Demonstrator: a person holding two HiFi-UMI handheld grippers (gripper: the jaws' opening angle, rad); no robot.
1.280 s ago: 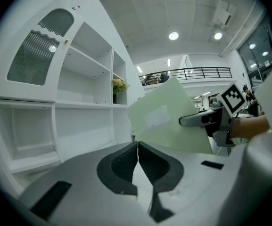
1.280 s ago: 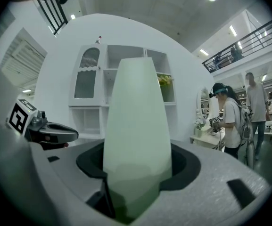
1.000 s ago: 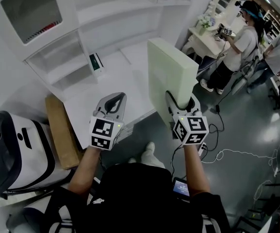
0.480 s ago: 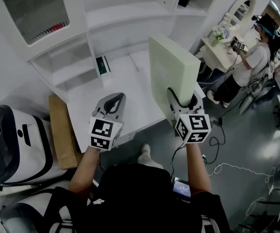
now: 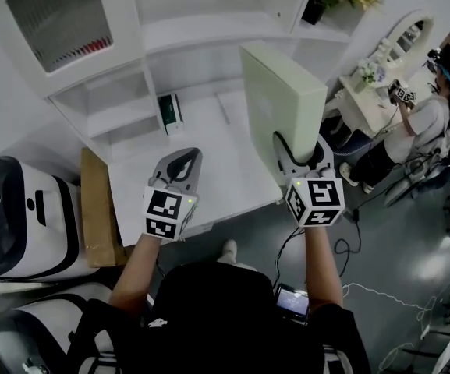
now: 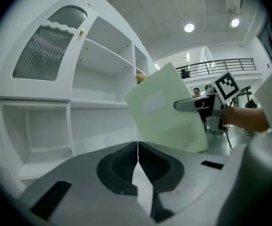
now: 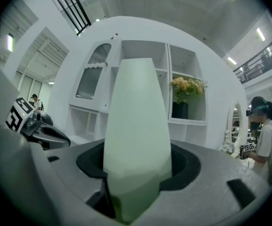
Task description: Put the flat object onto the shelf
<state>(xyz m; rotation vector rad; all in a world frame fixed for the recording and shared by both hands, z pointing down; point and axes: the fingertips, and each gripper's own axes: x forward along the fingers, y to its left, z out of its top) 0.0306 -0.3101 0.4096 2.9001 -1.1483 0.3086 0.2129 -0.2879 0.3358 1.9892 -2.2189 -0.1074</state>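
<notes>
Grip is firm: my right gripper (image 5: pixel 301 156) clamps the lower edge of the flat object (image 5: pixel 279 104), which stands upright over the white desk (image 5: pixel 209 158), near the shelf (image 5: pixel 201 26). My left gripper (image 5: pixel 184 158) is closed, empty.

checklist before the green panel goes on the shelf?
1. Grip: right gripper shut on green panel: ok.
2. Pose: panel upright, gripped at its lower edge: ok.
3. Free hand: left gripper shut, empty, apart from panel: ok.
4. Target: shelf board looks bare: ok; small green box lies on the surface below, plant pot in the right compartment.
5. Fit in compartment: cannot tell.
</notes>
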